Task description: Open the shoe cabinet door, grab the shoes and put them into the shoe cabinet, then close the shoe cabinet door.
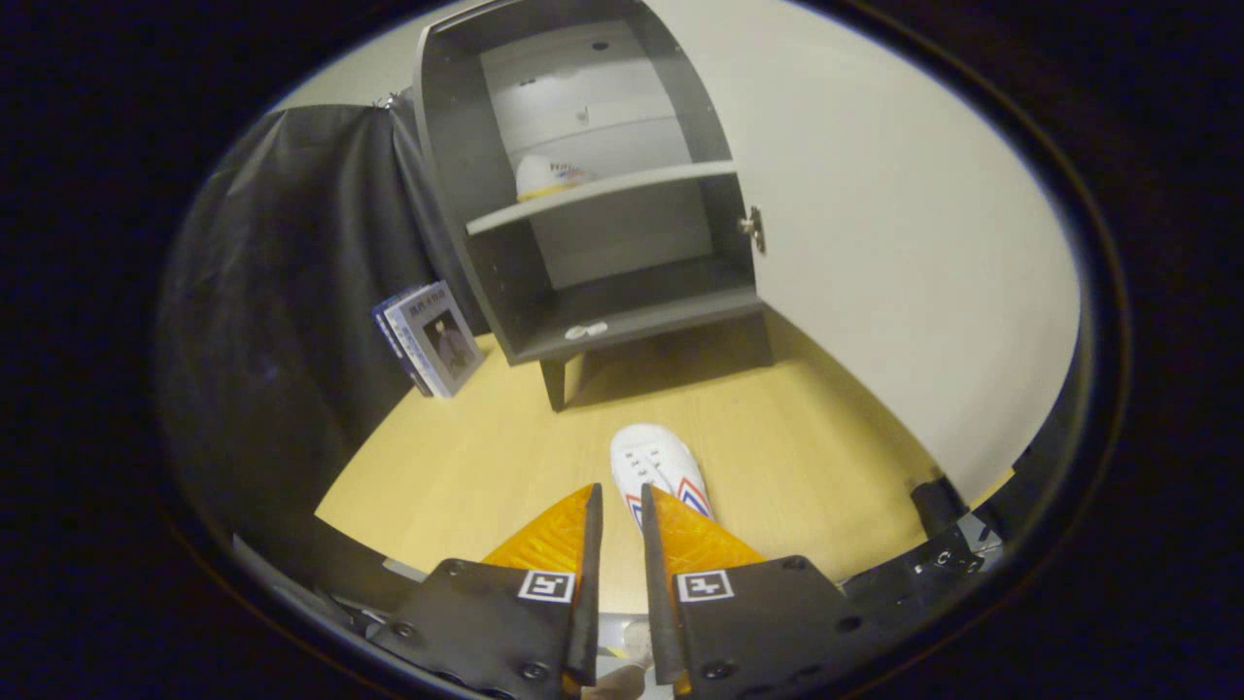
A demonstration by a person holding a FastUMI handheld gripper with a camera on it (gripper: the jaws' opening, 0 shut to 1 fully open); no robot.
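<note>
The grey shoe cabinet [505, 292] stands on the wooden table with its white door [904, 253] swung wide open to the right. One white shoe [544, 177] lies on the cabinet's upper shelf. A second white shoe [649, 465] with red and blue stripes points toe-first toward the cabinet, just ahead of my fingertips. Its rear part is hidden under the right finger. My gripper [620, 501] has its fingers drawn close together, shut on the shoe's near edge.
A book [432, 337] leans against the black cloth wall left of the cabinet. The lower shelf holds a small white sticker [586, 332]. Bare wooden tabletop [466, 457] lies between me and the cabinet's legs.
</note>
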